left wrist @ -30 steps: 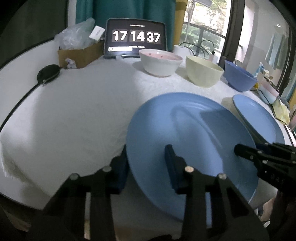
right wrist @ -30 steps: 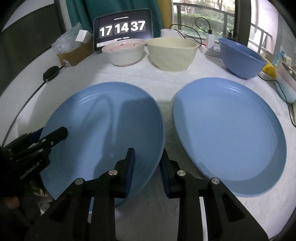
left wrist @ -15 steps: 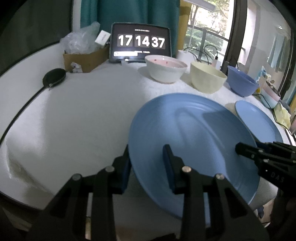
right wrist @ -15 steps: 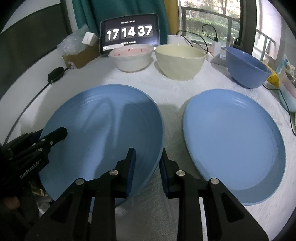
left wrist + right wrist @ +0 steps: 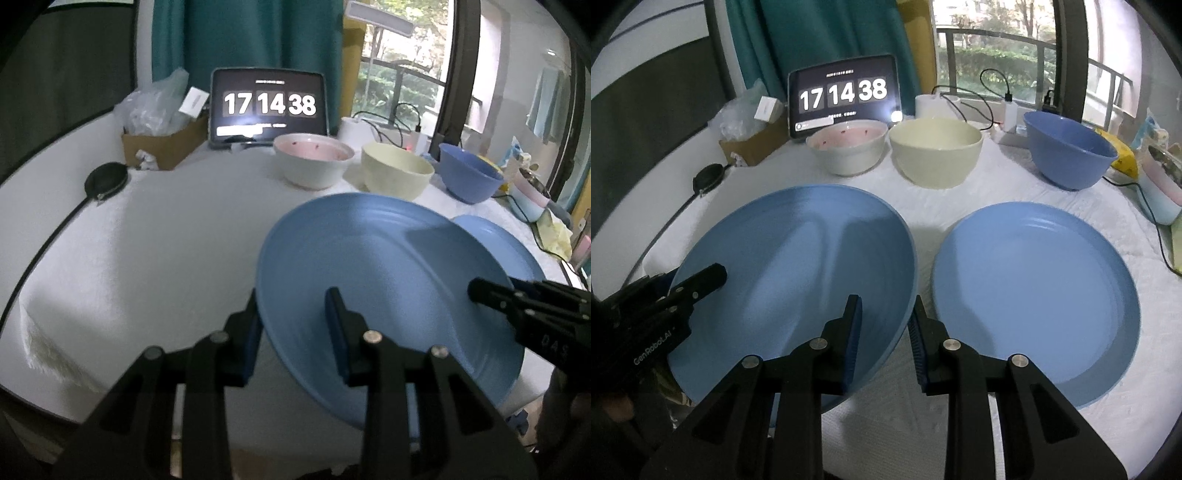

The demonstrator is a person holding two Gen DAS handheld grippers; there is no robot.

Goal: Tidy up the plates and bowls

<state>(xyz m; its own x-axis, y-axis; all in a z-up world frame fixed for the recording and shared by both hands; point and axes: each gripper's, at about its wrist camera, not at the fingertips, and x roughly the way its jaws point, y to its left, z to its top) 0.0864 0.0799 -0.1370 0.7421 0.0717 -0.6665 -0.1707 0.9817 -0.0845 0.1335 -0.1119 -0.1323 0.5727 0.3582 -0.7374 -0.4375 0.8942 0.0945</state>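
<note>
A large blue plate (image 5: 369,266) (image 5: 794,251) hangs tilted just above the white table, held by both grippers at opposite rims. My left gripper (image 5: 293,295) is shut on its left rim, one pad under the rim and one on the inner face. My right gripper (image 5: 886,301) is shut on its right rim. Each view also shows the other gripper's tip on the plate's far side: the right gripper (image 5: 476,291) and the left gripper (image 5: 716,273). A second blue plate (image 5: 1034,288) (image 5: 498,240) lies flat on the table to the right.
At the back stand a white bowl with a pink inside (image 5: 849,147), a cream bowl (image 5: 936,155) and a blue bowl (image 5: 1071,155). Behind them are a tablet clock (image 5: 844,94), a cardboard box (image 5: 162,147) and cables. A black pouch (image 5: 105,181) lies at the left.
Both grippers have risen together with the blue plate, which now hangs higher off the table. The second plate has not moved. The clock has ticked on one second.
</note>
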